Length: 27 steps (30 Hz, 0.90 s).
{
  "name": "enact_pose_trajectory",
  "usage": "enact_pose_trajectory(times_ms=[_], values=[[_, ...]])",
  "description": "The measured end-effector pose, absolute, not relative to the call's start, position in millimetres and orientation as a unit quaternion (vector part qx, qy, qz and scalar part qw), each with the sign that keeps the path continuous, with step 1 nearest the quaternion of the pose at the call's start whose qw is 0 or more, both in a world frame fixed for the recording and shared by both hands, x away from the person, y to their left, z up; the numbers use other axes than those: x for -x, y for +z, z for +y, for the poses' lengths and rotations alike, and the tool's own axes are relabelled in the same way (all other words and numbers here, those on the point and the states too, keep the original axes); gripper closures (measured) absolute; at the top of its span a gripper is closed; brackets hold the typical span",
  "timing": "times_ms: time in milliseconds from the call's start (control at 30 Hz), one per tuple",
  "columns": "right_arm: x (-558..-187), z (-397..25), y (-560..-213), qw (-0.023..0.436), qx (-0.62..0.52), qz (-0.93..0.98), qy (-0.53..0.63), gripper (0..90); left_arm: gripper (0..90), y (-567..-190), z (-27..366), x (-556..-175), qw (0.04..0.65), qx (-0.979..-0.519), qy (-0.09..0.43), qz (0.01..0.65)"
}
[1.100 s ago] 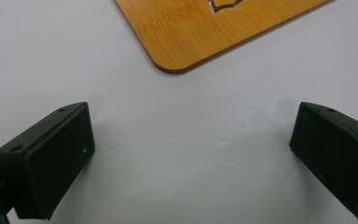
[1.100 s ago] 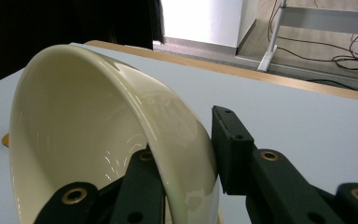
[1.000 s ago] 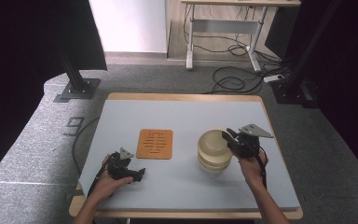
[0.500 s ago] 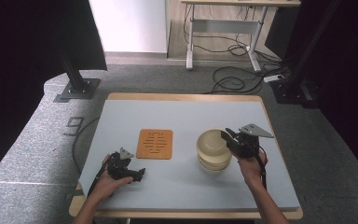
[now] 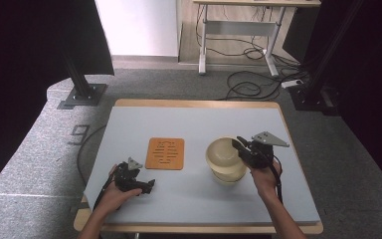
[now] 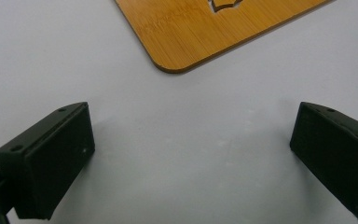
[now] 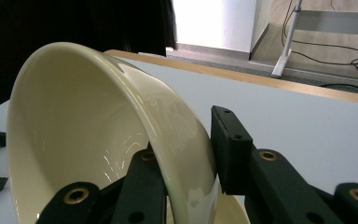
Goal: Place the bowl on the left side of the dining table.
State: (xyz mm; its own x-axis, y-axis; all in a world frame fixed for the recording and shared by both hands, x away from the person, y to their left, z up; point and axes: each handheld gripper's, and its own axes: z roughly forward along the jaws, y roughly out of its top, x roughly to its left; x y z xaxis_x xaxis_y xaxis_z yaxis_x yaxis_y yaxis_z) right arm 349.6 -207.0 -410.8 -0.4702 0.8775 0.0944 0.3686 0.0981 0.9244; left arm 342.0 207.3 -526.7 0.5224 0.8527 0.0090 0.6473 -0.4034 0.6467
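Note:
Two cream bowls are stacked at the table's right. The upper bowl (image 5: 222, 152) (image 7: 98, 116) is tilted, and my right gripper (image 5: 242, 149) (image 7: 186, 149) is shut on its right rim, one jaw inside and one outside. The lower bowl (image 5: 229, 178) rests on the table beneath it. An orange bamboo trivet (image 5: 165, 153) (image 6: 214, 32) with slots lies flat at mid-table. My left gripper (image 5: 140, 185) (image 6: 191, 154) rests low over the bare table near the front left, open, with nothing between its jaws and the trivet's corner just ahead.
The grey table top (image 5: 194, 124) has a wooden edge. Beyond the table's far edge are a desk frame (image 5: 238, 30), floor cables (image 5: 251, 84) and a black stand base (image 5: 82, 94). Free surface lies between the trivet and the bowls.
The right gripper, with the upper bowl's rim in it, has edged slightly to the left. The left gripper has stayed where it was.

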Motion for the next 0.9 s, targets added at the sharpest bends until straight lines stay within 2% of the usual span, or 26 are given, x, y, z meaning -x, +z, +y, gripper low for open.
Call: enact_pose_trajectory(times_ms=[900], values=[[-355.0, -185.0, -413.8, 0.235, -0.434, 0.706, 0.508, 74.9, 0.0, -526.8, 207.4, -341.9, 0.299, -0.820, 0.173, 0.457]])
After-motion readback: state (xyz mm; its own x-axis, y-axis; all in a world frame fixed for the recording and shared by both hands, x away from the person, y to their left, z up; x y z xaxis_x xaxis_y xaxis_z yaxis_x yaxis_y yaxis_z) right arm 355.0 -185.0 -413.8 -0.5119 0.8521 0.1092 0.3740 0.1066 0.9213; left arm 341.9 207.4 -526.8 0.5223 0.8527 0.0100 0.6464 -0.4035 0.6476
